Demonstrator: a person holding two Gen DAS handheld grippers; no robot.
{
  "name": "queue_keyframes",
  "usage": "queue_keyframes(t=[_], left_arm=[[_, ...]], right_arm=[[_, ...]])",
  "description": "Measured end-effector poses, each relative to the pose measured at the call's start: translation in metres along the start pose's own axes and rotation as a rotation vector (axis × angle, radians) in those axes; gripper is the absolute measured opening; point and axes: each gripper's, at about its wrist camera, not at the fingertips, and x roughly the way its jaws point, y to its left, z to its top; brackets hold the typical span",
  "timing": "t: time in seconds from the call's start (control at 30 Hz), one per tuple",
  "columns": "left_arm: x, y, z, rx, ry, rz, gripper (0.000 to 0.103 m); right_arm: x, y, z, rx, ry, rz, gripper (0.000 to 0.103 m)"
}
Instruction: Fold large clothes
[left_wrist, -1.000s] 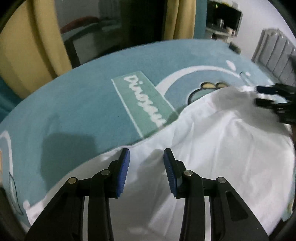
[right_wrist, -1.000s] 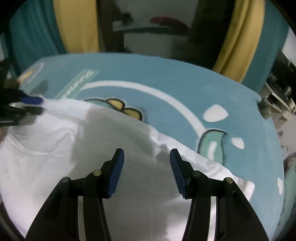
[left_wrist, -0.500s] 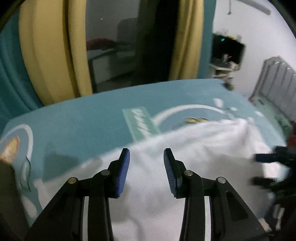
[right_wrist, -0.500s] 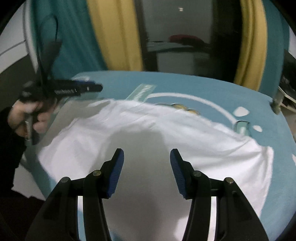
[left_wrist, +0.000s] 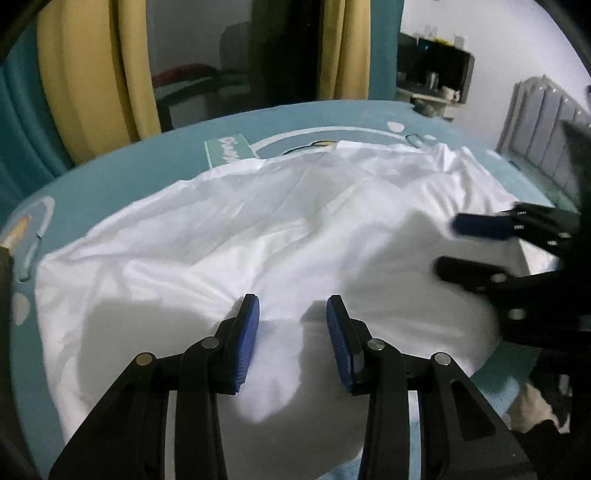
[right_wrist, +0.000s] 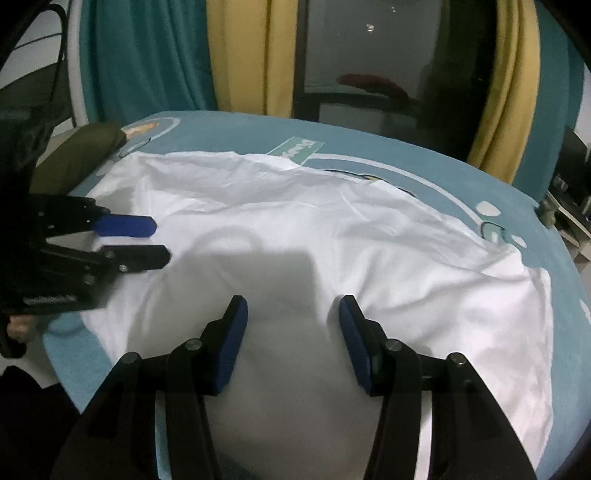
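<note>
A large white garment (left_wrist: 280, 236) lies spread and wrinkled on a teal bed cover (left_wrist: 122, 173); it also shows in the right wrist view (right_wrist: 332, 236). My left gripper (left_wrist: 293, 310) is open and empty, hovering over the garment's near part. My right gripper (right_wrist: 293, 310) is open and empty over the garment too. Each gripper shows in the other's view: the right one (left_wrist: 448, 245) at the right edge, the left one (right_wrist: 160, 242) at the left edge, both with jaws apart and holding nothing.
The teal cover (right_wrist: 424, 158) has a white ring and a "Dinosaur" label (left_wrist: 229, 147). Yellow curtains (right_wrist: 243, 55) and a dark window stand behind. An olive cushion (right_wrist: 85, 151) lies at the bed's left. A grey padded headboard (left_wrist: 543, 122) is at the right.
Both grippers have pulled back and up from the garment's far edge toward its near side. The garment now lies spread wide across the bed. Both stay open.
</note>
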Motion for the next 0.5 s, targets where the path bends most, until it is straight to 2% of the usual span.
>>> queue_keyframes(t=[0.1,0.17,0.23,0.37,0.43,0.5], left_arm=[[-0.011,0.002,0.005,-0.035,-0.016,-0.052,0.04],[-0.021,0.0,0.007,-0.04,-0.048,-0.066,0.04],[-0.031,-0.004,0.009,-0.041,-0.088,-0.069,0.04],[-0.048,-0.013,0.014,-0.061,-0.175,-0.099,0.04],[-0.049,-0.018,0.016,-0.061,-0.193,-0.113,0.04],[-0.043,-0.024,0.017,-0.048,-0.179,-0.12,0.04]], right_arm=[[-0.033,-0.015,-0.01,0.09,-0.064,-0.019,0.054],[-0.057,-0.028,-0.023,0.176,-0.099,-0.043,0.068],[-0.077,-0.041,-0.035,0.252,-0.108,-0.083,0.074],[-0.101,-0.071,-0.065,0.388,-0.081,-0.174,0.081],[-0.1,-0.088,-0.079,0.479,-0.064,-0.174,0.082],[-0.094,-0.101,-0.09,0.566,-0.04,-0.157,0.082]])
